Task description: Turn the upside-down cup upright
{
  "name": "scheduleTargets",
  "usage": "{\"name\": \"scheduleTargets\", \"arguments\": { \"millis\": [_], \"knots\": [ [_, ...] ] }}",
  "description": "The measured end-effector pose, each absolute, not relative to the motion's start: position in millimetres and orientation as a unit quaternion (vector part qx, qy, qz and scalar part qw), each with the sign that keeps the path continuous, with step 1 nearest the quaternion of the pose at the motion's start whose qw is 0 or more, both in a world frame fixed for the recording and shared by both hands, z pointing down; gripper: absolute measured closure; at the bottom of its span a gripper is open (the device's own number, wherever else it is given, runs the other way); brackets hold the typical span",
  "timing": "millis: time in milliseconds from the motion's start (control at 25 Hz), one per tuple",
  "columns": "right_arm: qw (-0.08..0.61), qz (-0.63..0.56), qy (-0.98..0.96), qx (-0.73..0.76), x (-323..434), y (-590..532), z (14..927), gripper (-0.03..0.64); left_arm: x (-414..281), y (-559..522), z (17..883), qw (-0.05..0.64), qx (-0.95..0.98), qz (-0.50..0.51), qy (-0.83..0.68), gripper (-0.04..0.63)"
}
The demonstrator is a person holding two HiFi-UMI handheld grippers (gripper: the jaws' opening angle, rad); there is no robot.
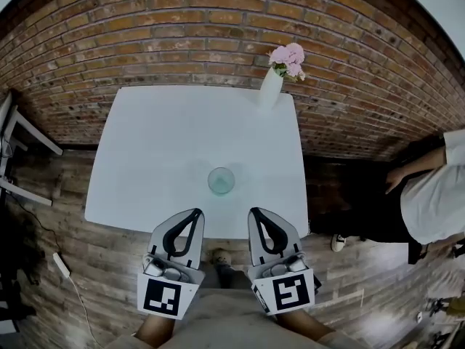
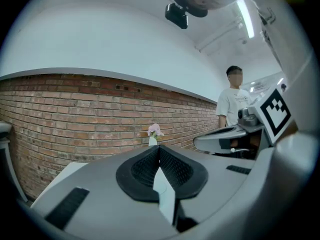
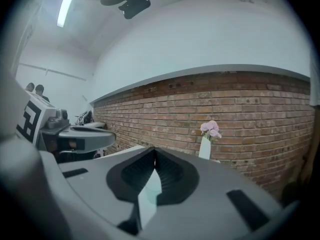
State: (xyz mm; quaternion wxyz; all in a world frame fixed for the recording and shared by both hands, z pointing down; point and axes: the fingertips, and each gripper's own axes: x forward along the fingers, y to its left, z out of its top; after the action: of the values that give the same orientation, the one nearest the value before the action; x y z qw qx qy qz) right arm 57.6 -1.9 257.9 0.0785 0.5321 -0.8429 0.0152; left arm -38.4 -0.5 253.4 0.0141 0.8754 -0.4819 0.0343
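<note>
Left gripper [image 1: 195,213], right gripper [image 1: 256,213]: jaws pressed together, pinching nothing, side by side at the near edge of the table [image 1: 145,144], pointing across it. Cup [image 1: 221,180]: pale green, on the table near that edge, just beyond and between both tips, touched by neither; upright or inverted not readable. Vase [image 1: 270,87] with pink flowers [image 1: 289,55]: far edge, before brick wall [image 1: 182,35]. Person [image 1: 432,195]: right of the table.
</note>
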Motion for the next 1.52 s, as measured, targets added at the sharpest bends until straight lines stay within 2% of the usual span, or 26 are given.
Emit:
{"name": "scheduleTargets", "arguments": {
  "millis": [560,1160,1520],
  "knots": [
    [0.101,0.009,-0.852,0.514,38,-39,309,0.598,-40,-37,308,0.021,0.900,0.100,-0.423,0.586],
    [0.155,0.065,-0.844,0.509,30,-66,390,0.379,-44,-60,334,0.036,0.912,0.122,-0.390,0.586],
    [0.167,0.093,-0.832,0.521,23,-85,428,0.308,-54,-63,340,0.050,0.909,0.127,-0.394,0.586]
  ]
}}
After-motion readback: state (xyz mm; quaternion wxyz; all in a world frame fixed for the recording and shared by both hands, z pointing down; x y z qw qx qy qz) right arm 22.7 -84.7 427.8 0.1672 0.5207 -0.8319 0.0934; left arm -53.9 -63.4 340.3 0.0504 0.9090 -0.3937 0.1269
